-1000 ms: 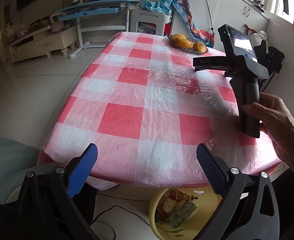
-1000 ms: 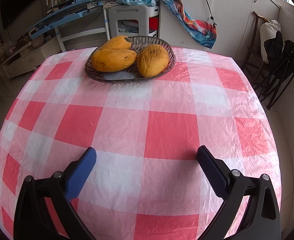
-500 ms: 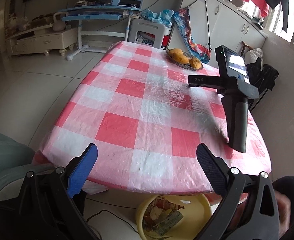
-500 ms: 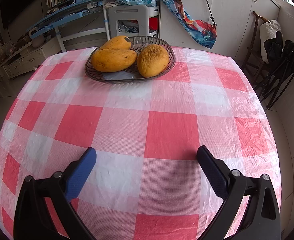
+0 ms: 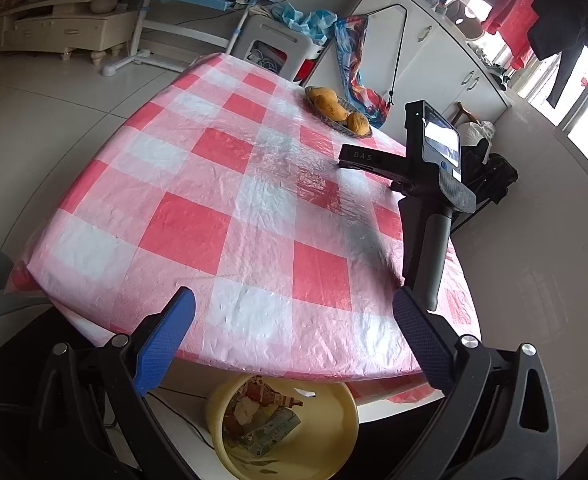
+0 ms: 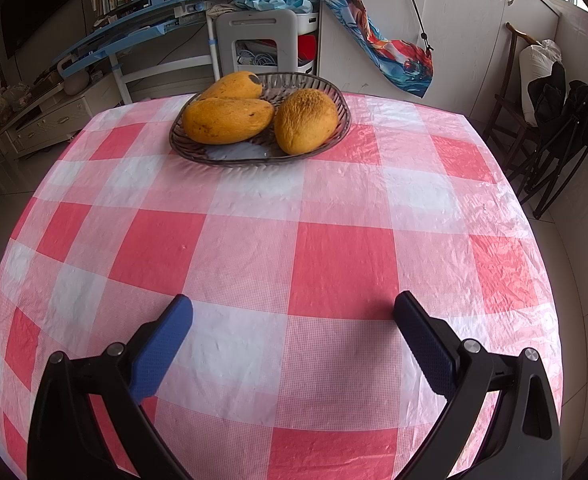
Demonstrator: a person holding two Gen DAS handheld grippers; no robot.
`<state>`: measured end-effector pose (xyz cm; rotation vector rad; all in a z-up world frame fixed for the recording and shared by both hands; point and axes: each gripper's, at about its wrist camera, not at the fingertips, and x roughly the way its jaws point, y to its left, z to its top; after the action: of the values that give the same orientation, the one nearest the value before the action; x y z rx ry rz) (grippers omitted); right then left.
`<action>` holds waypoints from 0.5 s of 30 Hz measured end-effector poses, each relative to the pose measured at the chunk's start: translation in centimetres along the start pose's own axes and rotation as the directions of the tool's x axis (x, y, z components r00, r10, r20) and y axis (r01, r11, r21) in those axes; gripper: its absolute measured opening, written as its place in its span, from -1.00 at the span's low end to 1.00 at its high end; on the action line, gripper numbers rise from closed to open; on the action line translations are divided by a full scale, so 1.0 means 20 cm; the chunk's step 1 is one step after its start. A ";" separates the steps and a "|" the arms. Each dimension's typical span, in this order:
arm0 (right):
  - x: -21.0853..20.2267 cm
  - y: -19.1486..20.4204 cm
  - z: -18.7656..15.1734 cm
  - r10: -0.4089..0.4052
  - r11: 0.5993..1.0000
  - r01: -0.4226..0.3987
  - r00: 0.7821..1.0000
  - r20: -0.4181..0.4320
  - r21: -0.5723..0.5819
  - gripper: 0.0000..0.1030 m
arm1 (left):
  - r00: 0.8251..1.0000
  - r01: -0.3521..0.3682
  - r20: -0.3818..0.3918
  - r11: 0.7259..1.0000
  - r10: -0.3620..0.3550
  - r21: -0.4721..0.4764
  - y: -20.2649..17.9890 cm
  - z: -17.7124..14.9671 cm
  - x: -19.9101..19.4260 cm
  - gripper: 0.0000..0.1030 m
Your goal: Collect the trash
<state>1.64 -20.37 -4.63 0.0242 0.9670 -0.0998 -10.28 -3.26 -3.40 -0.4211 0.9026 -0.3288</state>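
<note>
Trash in sight only below the near edge of the table: printed wrapper, flattened greenish carton and a small white scrap, all inside a yellow basin on the floor, half tucked under the table. Probably light, thin and easily crushed. Likely slick on the printed faces, so best pinched across a folded edge or a carton corner, not on a flat face. Hardly any weight by the look, so no call for a hard squeeze. For carrying the basin itself: the rim, stiff plastic by appearance.

Left hand-held gripper poised above the near edge of the table, blue pads spread wide, nothing between. Right hand-held gripper over the middle of the table, likewise spread wide and empty, facing a dish of mangoes at the far side of the table. No hand visible on its handle in the left wrist view.

On top of the table, no trash to be made out. Far part of the basin hidden by the table's overhang, one side cut off by a gripper finger, contents beneath the top layer unseen. Floor under and beyond the table mostly hidden, so no telling about further trash there.
</note>
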 end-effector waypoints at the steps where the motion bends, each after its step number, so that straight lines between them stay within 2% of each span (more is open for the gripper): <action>1: 0.00 0.00 0.00 0.000 1.000 0.000 1.000 0.000 0.000 0.86 | 1.000 0.003 0.001 1.000 -0.003 -0.007 0.00 0.00 0.00 0.86; 11: 0.00 0.00 0.00 0.000 1.000 0.000 1.000 0.000 0.000 0.86 | 0.999 0.026 -0.024 0.999 -0.025 0.030 -0.03 -0.01 0.02 0.86; 15: 0.00 0.00 0.00 0.000 1.000 0.000 1.000 0.000 0.000 0.86 | 0.996 0.074 -0.056 0.996 -0.071 0.041 -0.06 -0.02 0.04 0.86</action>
<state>1.65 -20.37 -4.62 0.0246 0.9671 -0.1000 -10.32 -4.67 -3.62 -0.4073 0.9336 -0.4273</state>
